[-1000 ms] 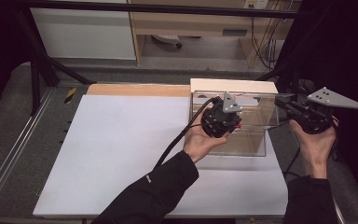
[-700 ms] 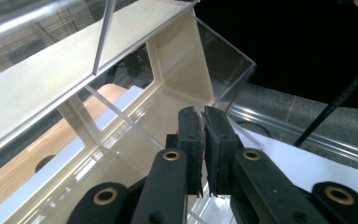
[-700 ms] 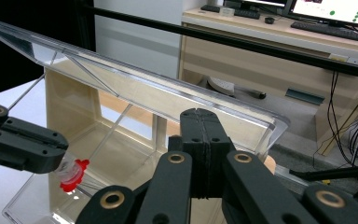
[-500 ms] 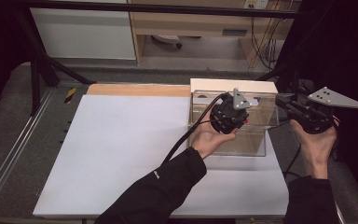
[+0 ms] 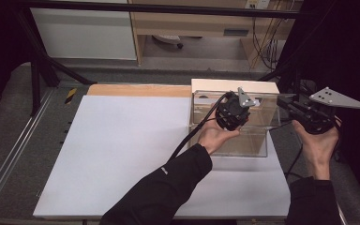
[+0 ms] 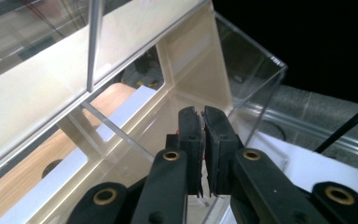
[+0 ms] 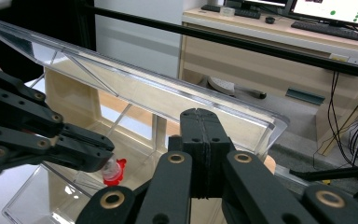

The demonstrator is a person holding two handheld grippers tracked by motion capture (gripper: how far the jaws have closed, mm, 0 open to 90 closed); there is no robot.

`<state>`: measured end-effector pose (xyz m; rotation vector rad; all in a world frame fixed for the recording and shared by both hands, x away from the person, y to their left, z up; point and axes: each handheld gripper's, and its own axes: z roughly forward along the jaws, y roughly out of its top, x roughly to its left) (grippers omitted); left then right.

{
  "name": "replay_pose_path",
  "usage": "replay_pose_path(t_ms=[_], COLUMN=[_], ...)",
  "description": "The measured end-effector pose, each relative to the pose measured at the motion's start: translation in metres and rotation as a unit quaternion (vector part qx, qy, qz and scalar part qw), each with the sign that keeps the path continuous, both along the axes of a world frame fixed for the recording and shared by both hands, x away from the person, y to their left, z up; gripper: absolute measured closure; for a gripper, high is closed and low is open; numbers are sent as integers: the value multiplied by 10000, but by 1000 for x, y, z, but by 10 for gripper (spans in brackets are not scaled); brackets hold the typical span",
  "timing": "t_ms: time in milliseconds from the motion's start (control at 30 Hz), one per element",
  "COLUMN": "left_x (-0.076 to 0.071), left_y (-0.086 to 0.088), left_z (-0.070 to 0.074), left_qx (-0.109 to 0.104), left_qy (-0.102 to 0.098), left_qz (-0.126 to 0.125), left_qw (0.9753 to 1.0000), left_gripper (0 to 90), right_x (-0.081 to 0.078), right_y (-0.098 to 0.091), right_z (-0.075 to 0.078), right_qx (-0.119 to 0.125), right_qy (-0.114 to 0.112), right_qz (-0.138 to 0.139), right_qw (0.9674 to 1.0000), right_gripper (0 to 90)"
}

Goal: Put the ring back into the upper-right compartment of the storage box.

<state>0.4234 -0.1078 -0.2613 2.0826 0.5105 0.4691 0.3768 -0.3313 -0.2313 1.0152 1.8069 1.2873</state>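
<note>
A clear acrylic box with a pale wooden back stands at the table's right side. My left gripper reaches into it from the near side. In the left gripper view its jaws are shut, with a bit of red showing at the pads. The right gripper view shows those jaws pinching a small clear tube with a red cap low inside the box. My right gripper hovers at the box's right end, its jaws shut on nothing.
The white table top spreads left of the box, with a wooden strip along its far edge. A metal rail runs down the left side. Cabinets and cables stand beyond the table.
My left hand has moved a little to the right and further over the box. The right hand has stayed where it was.
</note>
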Motion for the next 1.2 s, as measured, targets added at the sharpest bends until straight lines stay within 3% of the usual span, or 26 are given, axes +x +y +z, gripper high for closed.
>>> replay_pose_path(t_ms=[500,633,1067,1200], left_x=[3,0,-24,-32], left_y=[-9,-6,26,40], left_z=[-10,-8,7,10], left_qx=[114,92,-56,-131], left_qy=[95,110,67,70], left_qz=[-65,-144,-417,-391], left_qw=[9999,9998,9991,9991], left_gripper=[853,794,647,600], right_x=[0,0,0,0], right_y=[0,0,0,1], right_z=[0,0,0,0], right_qx=[10,16,26,42], right_qy=[1,-1,-1,8], right_qz=[13,17,-11,-25], right_qw=[10000,10000,10000,10000], right_gripper=[900,900,900,900])
